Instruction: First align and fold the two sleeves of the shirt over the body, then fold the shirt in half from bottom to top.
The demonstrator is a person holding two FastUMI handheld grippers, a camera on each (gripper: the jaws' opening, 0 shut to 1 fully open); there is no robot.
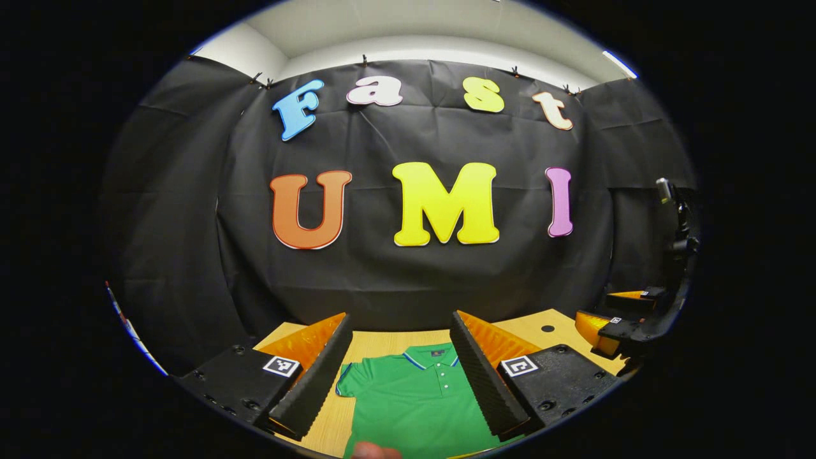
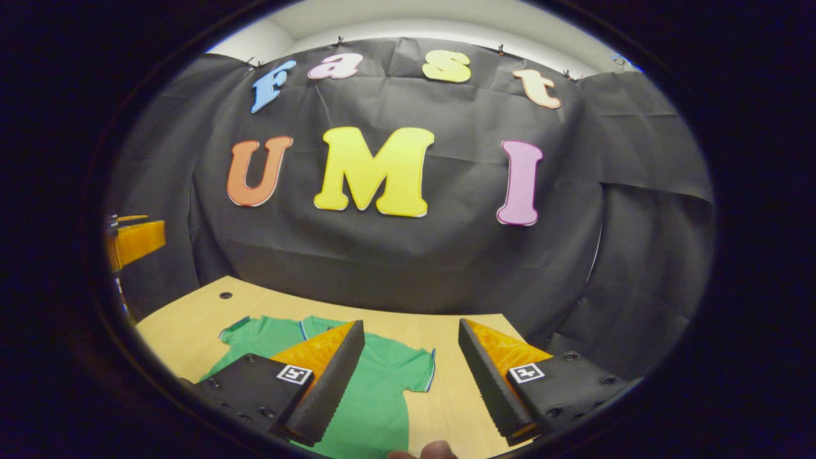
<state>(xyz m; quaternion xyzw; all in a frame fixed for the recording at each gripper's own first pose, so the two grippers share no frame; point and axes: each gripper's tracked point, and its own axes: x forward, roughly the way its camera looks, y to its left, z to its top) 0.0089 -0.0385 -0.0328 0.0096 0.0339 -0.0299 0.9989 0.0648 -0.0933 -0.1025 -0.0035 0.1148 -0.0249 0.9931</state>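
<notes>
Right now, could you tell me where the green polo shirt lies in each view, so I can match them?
Left gripper view: green polo shirt at bottom centre, between the fingers.
Right gripper view: shirt at lower left, partly behind one finger.
Shared landmark: the round hole in the wooden table.

We can read no words or numbers on the things here. A small dark tag [image 1: 437, 352] sits inside the collar of the green polo shirt [image 1: 408, 395], too small for us to make out. In the left gripper view, the left gripper [image 1: 400, 317] bears two square black-and-white coded markers [image 1: 282, 366], one on either side of the shirt. The right gripper [image 2: 411, 323] bears a like pair [image 2: 526, 372], one over the shirt, one beside it. They are patterns, not letters.
</notes>
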